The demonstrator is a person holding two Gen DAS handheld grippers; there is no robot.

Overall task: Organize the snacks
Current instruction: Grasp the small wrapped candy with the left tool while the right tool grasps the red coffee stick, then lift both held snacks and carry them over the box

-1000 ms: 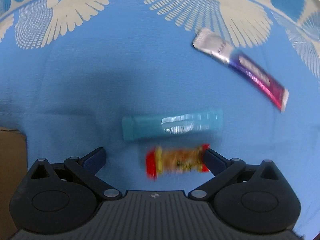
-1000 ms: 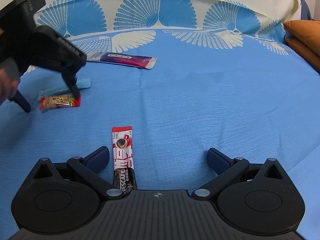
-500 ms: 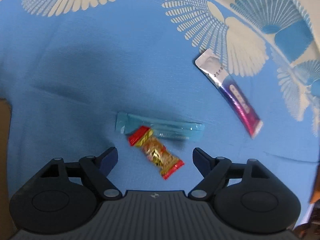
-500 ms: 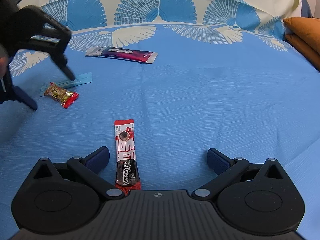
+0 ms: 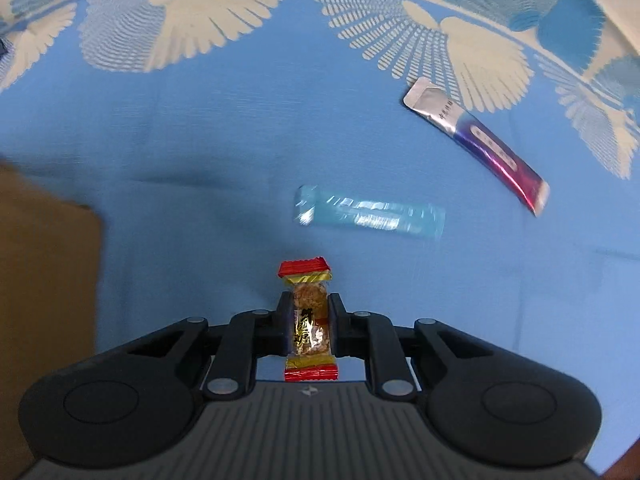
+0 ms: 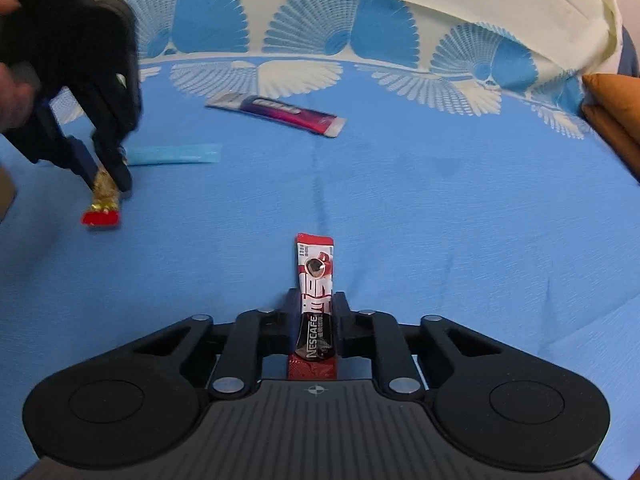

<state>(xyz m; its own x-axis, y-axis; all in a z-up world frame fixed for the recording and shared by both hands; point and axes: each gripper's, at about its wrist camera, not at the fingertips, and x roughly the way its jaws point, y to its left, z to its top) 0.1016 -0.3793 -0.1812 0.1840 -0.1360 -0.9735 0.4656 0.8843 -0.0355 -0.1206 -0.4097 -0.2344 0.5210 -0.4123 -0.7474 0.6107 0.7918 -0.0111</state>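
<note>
both grabs are on, the left gripper [image 5: 309,328] clenched on the red-ended candy [image 5: 307,322] and the right gripper [image 6: 316,322] on the nescafe stick [image 6: 315,300] just above the blue cloth [image 6: 440,208], though that slick stick, pinched low, could droop or slide free.

Cloth [image 5: 200,152]: blue, white fan-and-wing print. Candy [image 5: 309,320]: red ends, gold bands. Coffee stick [image 6: 316,300]: red and black.

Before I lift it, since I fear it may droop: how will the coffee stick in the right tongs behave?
The coffee stick likely stays fairly straight: it juts past the right tongs without sagging. Probably light, being a slim sachet. Its glossy wrapper may slip.
</note>
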